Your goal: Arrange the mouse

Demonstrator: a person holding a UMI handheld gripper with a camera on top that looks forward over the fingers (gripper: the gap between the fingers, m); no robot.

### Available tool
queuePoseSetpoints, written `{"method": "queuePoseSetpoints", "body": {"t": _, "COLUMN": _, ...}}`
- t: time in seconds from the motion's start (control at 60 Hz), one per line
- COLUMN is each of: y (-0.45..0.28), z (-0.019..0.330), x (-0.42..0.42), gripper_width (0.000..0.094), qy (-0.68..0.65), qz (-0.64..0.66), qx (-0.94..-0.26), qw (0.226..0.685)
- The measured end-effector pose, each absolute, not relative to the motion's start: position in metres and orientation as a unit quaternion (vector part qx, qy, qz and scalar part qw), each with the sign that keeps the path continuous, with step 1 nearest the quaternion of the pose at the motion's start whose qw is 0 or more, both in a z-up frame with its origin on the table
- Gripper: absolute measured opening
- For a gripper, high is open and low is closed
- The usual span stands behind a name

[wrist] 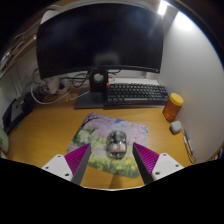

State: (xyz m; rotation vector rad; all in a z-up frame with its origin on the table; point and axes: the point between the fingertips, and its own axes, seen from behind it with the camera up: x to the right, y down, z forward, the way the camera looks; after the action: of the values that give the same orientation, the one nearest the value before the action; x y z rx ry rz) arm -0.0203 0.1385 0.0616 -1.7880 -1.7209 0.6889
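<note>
A grey and black mouse lies on a floral mouse mat on the wooden desk. My gripper is open, its pink-padded fingers spread wide on either side. The mouse sits just ahead of the fingertips, between their lines, with a gap at each side. Nothing is held.
A black keyboard and a dark monitor on its stand stand beyond the mat. An orange bottle and a small white object are to the right. Cables lie at the back left.
</note>
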Motion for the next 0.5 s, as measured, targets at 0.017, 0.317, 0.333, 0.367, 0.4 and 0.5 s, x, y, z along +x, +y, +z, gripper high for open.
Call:
{"method": "queuePoseSetpoints", "body": {"t": 0.017, "y": 0.135, "z": 0.068, "x": -0.013, "gripper_width": 0.0859, "qy": -0.643, "qz": 0.257, "qx": -0.666, "qw": 0.278}}
{"method": "queuePoseSetpoints", "body": {"t": 0.317, "y": 0.077, "z": 0.138, "x": 0.090, "gripper_width": 0.0854, "qy": -0.643, "qz": 0.256, "qx": -0.675, "qw": 0.257}}
{"method": "queuePoseSetpoints", "body": {"t": 0.333, "y": 0.075, "z": 0.139, "x": 0.093, "gripper_width": 0.0850, "qy": -0.643, "qz": 0.256, "qx": -0.675, "qw": 0.256}}
{"method": "queuePoseSetpoints", "body": {"t": 0.367, "y": 0.073, "z": 0.140, "x": 0.096, "gripper_width": 0.0853, "qy": -0.644, "qz": 0.255, "qx": -0.674, "qw": 0.257}}
{"method": "queuePoseSetpoints", "body": {"t": 0.4, "y": 0.073, "z": 0.142, "x": 0.098, "gripper_width": 0.0854, "qy": -0.644, "qz": 0.252, "qx": -0.674, "qw": 0.261}}
{"method": "queuePoseSetpoints", "body": {"t": 0.5, "y": 0.073, "z": 0.145, "x": 0.099, "gripper_width": 0.0855, "qy": -0.641, "qz": 0.246, "qx": -0.675, "qw": 0.270}}
